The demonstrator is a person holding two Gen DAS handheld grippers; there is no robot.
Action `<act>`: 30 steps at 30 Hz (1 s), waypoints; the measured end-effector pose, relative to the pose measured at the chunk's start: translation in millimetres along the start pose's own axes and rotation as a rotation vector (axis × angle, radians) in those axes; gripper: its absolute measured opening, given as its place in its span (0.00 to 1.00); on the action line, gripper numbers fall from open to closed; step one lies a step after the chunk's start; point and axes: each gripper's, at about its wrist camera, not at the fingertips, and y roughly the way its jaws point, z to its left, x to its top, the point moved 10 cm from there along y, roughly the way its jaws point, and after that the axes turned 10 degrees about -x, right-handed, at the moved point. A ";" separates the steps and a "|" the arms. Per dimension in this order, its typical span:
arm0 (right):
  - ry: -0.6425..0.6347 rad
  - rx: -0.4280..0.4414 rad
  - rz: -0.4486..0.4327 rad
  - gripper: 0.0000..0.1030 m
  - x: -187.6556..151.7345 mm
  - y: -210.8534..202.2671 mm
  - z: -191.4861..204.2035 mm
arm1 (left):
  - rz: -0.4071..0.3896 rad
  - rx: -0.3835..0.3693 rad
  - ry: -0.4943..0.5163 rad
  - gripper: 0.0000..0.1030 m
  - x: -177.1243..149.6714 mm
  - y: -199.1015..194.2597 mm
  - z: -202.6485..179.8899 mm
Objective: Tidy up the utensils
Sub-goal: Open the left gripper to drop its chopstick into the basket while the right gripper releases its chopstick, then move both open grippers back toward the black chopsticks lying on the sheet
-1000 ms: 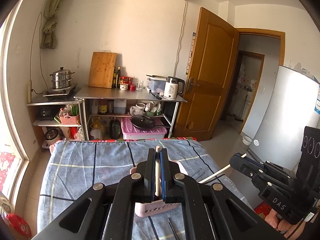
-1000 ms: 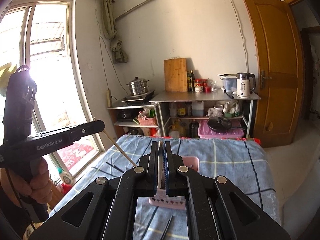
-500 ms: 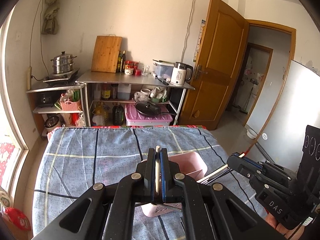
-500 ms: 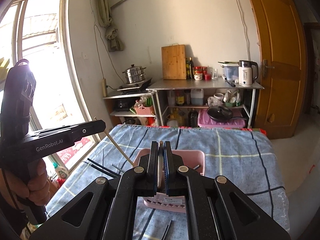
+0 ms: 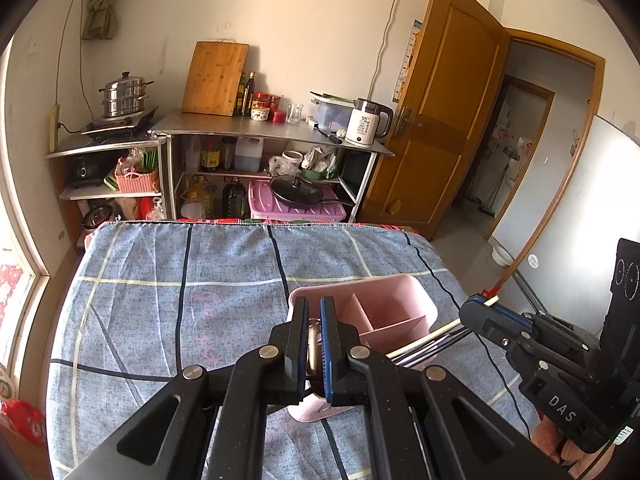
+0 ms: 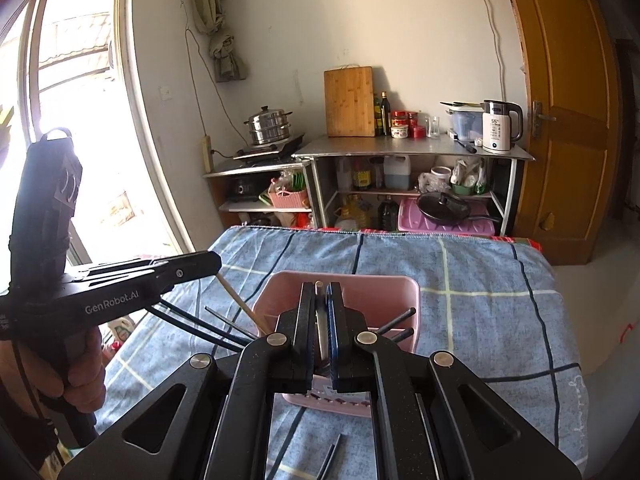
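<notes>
A pink divided caddy (image 5: 392, 312) stands on the blue checked cloth (image 5: 180, 280). My left gripper (image 5: 314, 305) hangs just in front of its left side, shut on a pale wooden chopstick (image 5: 312, 344). From the right wrist view that left gripper (image 6: 212, 262) comes in from the left, and its chopstick (image 6: 240, 302) slants down toward the caddy (image 6: 352, 286). My right gripper (image 6: 320, 290) hovers over the caddy's near wall, shut on another pale chopstick (image 6: 319, 285). The right gripper (image 5: 470, 312) also shows beside the caddy's right edge. Dark chopsticks (image 6: 396, 320) lean in the caddy's right compartment.
Loose dark chopsticks (image 6: 224, 322) lie on the cloth left of the caddy, and more (image 6: 332, 456) lie near the front edge. A person's hand (image 6: 80, 372) grips the left handle. A metal shelf (image 5: 272, 132) with kitchenware stands behind the table, beside a wooden door (image 5: 436, 120).
Both grippers have sunk and moved forward toward the pink caddy, each still clamped on its chopstick. The caddy now fills more of both views.
</notes>
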 end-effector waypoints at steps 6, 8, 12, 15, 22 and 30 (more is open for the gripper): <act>-0.013 -0.005 0.000 0.08 -3.0 -3.2 1.5 | -0.032 0.014 0.026 0.11 4.1 -11.6 -4.6; -0.007 -0.008 -0.009 0.10 -1.8 -8.9 -0.2 | -0.055 0.020 0.033 0.11 7.3 -20.1 -6.8; 0.001 -0.013 -0.032 0.10 2.5 -21.7 -5.3 | -0.094 0.036 0.042 0.11 12.3 -38.2 -9.6; 0.013 -0.015 -0.045 0.10 2.0 -33.3 -9.5 | -0.126 0.043 0.043 0.11 10.5 -54.7 -13.4; 0.037 -0.018 -0.044 0.10 -17.6 -59.2 -20.9 | -0.160 0.057 0.055 0.11 -14.3 -87.0 -23.6; 0.061 -0.032 0.004 0.10 -71.0 -82.2 -33.1 | -0.120 0.038 0.026 0.11 -74.3 -99.1 -36.0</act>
